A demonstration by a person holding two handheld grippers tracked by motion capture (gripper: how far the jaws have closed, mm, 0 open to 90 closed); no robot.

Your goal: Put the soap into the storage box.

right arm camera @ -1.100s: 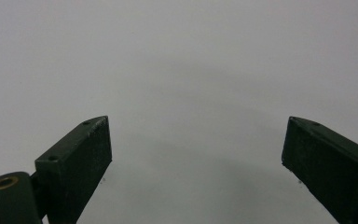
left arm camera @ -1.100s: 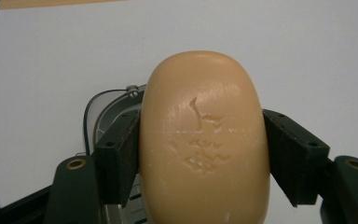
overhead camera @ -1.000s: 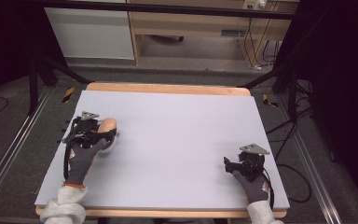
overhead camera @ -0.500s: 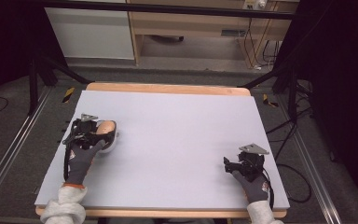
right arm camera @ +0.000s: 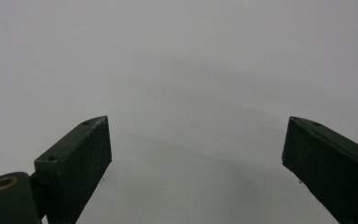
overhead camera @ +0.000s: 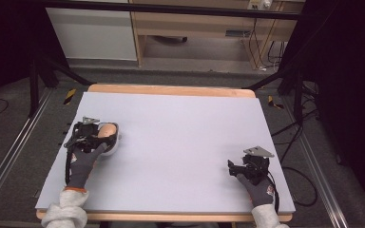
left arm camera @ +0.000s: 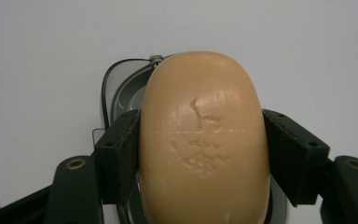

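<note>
Between the left claw [left arm camera: 200, 154] pads, soap [left arm camera: 204, 140] bears an unreadable stamp

The left gripper [overhead camera: 105, 137] with the tan soap bar [overhead camera: 106, 131] clamped in its jaws sits slightly lower and nearer the person than a second ago, over the soap dish [overhead camera: 111, 145].

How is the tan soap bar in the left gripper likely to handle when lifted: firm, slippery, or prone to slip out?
The soap bar looks stiff and probably keeps its shape. Its smooth rounded sides between the left gripper's pads may be slippery. Shallow dents suggest it marks easily. It sits over a clear dish.
</note>
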